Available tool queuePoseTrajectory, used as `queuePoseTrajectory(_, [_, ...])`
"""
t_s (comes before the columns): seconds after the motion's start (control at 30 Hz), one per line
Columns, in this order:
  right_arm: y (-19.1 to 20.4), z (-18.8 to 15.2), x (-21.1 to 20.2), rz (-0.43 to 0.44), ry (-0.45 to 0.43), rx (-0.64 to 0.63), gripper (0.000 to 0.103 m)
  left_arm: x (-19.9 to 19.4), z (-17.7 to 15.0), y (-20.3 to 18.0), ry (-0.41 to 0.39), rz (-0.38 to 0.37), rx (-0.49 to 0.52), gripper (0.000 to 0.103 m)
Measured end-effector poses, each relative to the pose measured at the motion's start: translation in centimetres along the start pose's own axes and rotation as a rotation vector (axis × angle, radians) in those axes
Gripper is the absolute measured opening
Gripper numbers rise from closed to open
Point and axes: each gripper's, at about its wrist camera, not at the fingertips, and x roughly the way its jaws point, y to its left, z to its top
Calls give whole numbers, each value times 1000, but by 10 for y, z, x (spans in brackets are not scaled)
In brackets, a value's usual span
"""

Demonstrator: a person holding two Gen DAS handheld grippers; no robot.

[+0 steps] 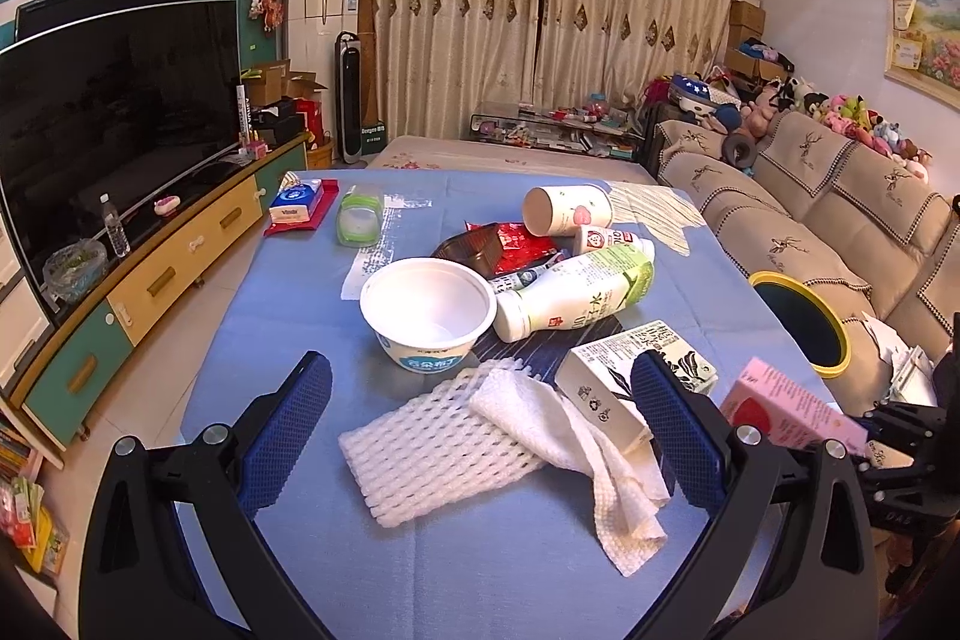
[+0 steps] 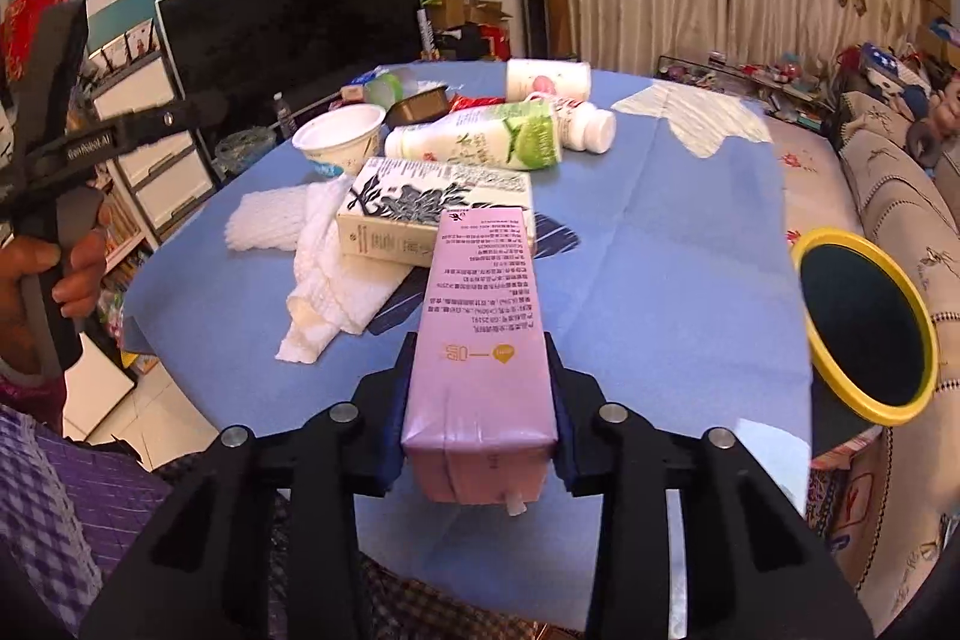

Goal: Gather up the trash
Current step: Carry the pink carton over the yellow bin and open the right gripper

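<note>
**R tool clamped on pink carton, L tool wide over foam net**

My right tool (image 2: 480,394) has the pink carton (image 2: 480,316) pinched btwn both pads, long axis pointing fwd away from cam, near end w/ a small white nub sticking out under the fingers. Carton is lifted off the desk (image 2: 660,232), far end over the blue cloth, just in front of the black/white tea carton (image 2: 420,202).

My left tool (image 1: 480,400) is spread wide, nothing btwn the pads. Left finger (image 1: 288,418) over bare blue cloth; right finger (image 1: 678,424) overlaps the tea carton in view, contact can't tell. White foam net (image 1: 432,454) and crumpled paper towel (image 1: 588,454) lie btwn/below the fingers, towel draped partly over the net.

Further back on desk: white yogurt cup (image 1: 429,310) upright, green/white bottle (image 1: 576,292) on its side touching it, small white bottle (image 1: 612,239) behind, paper cup (image 1: 567,210) tipped over, red wrapper (image 1: 516,244) w/ dark tray (image 1: 468,247). Tissue pack (image 1: 297,205) and green-rimmed container (image 1: 359,219) at far left corner.

Bin w/ yellow rim (image 2: 864,328) sits off the desk's right edge, beside the sofa (image 1: 810,220), well right of the held carton.
</note>
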Motion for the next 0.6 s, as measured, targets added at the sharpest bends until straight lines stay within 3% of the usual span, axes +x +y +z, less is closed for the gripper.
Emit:
queuePoseTrajectory(0.13, [-27,3,-20,-71,-64,76,36,2,-1,-8,9,-18,16,98])
queuePoseTrajectory(0.27, [-85,15,-27,-236,-106,201,36,6,-1,-19,18,-39,42,98])
queuePoseTrajectory(0.43, [-180,27,6,-453,-27,356,36,16,-2,-33,39,-72,73,98])
queuePoseTrajectory(0.6, [-257,28,56,-579,81,449,36,34,-3,-52,67,-112,127,98])
